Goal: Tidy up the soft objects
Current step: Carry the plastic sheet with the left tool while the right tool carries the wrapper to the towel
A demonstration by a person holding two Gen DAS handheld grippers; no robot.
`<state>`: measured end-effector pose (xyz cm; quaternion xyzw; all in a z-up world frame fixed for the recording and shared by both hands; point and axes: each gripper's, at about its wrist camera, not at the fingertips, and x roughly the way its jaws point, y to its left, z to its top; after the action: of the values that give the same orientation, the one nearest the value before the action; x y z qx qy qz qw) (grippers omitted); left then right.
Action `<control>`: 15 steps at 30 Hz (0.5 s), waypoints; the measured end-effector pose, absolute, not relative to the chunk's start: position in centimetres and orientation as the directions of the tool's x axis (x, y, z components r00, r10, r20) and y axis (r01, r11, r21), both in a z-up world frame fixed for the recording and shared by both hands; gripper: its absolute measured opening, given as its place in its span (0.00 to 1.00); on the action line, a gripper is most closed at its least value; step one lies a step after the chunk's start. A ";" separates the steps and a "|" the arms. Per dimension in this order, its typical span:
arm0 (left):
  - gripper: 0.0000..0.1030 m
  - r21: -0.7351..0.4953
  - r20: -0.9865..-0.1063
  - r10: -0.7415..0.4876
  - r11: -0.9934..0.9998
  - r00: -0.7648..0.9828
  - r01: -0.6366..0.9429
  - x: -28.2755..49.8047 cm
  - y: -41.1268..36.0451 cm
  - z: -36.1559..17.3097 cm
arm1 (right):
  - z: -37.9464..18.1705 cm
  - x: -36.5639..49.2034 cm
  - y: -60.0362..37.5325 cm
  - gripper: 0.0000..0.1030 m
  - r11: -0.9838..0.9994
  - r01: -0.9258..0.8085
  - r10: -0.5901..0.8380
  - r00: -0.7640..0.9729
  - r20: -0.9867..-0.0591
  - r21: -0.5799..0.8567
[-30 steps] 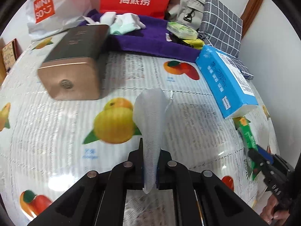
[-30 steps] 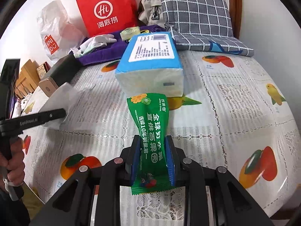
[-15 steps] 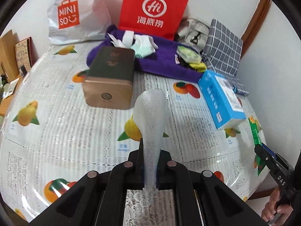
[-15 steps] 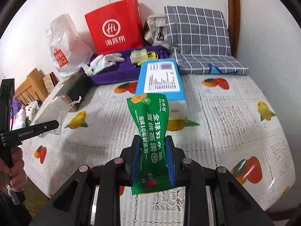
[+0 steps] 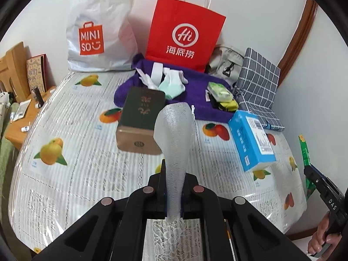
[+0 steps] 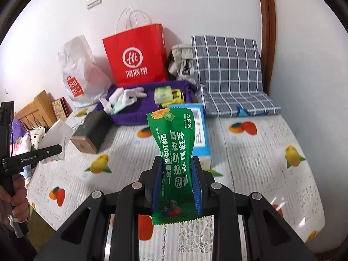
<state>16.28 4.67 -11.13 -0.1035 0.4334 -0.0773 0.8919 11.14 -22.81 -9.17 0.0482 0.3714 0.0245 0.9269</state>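
My left gripper (image 5: 174,180) is shut on a white face mask (image 5: 175,134) that stands up between its fingers, held above the table; the same mask (image 6: 57,133) shows at the left of the right wrist view, with its ear loop hanging. My right gripper (image 6: 177,174) is shut on a green snack packet (image 6: 174,150), also held up in the air, with the packet (image 5: 304,152) just visible at the right edge of the left wrist view. A purple towel (image 5: 195,100) at the back holds white gloves (image 5: 165,80) and tissue packs (image 5: 219,90).
On the fruit-print tablecloth (image 5: 76,152) lie a green-and-gold box (image 5: 141,119) and a blue tissue box (image 5: 250,139). Against the wall stand a red paper bag (image 5: 184,34), a white plastic bag (image 5: 97,32), a beige pouch (image 5: 226,63) and a checked cushion (image 6: 228,71).
Both grippers have risen well above the table with the mask and the packet still held. The table objects look smaller and farther, and more of the wall and bags shows.
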 end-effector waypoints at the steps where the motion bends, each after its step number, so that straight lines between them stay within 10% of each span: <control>1: 0.07 -0.252 -0.755 -0.227 0.967 0.615 0.047 16.4 4.7 -10.9 | -8.9 11.3 -22.8 0.25 0.994 -0.011 0.082 0.726 -0.683 0.108; 15: 0.07 -0.234 -0.758 -0.202 0.972 0.620 0.029 19.4 5.1 -9.8 | -7.2 14.6 -23.4 0.25 0.993 -0.012 0.085 0.736 -0.672 0.113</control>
<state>19.40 5.13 -9.76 -0.0998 0.4311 -0.0646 0.8944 14.57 -23.45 -7.20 0.0508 0.3625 0.0261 0.9302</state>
